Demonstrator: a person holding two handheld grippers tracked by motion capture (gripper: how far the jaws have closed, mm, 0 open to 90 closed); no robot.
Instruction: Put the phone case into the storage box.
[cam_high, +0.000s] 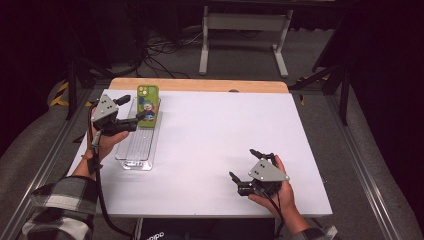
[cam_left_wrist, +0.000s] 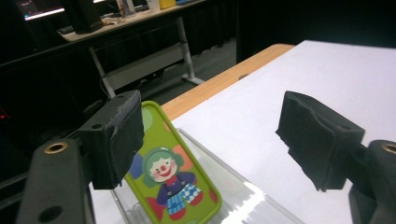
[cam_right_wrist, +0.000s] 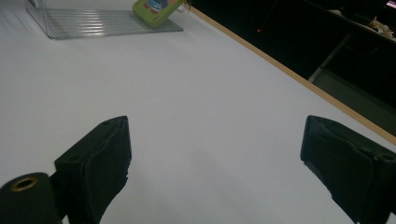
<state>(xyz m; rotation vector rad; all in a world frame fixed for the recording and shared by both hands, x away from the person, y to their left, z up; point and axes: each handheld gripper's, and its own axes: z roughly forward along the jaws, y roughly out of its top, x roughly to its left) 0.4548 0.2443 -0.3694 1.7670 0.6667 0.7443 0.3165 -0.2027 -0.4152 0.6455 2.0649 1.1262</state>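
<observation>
Jaws of the left gripper (cam_high: 132, 108) stand wide and grip nothing; in the left gripper view its pads (cam_left_wrist: 116, 135) sit clear of the phone (cam_left_wrist: 175, 172), one near the case's upper edge, the other well out over the white table (cam_left_wrist: 289, 79). That spread, with the phone lying free, reads as a release: the gripper seems to have no more business with it here.

Just right of that hand, the phone (cam_high: 148, 105) rests in the clear tray (cam_high: 137, 150), at the tray's far end, propped so that its top edge leans up on the far rim. Its green back with the clown picture faces upward. The long axis runs along the tray's own length, away from the person, with the camera end pointing to the wooden far edge (cam_high: 200, 85) of the table. The tray's ribbed floor nearer the person lies bare.

Farther right, well apart from tray and phone, the right gripper (cam_high: 242, 167) is parked low over bare table, its jaws also wide and empty, likely waiting out of the way.
</observation>
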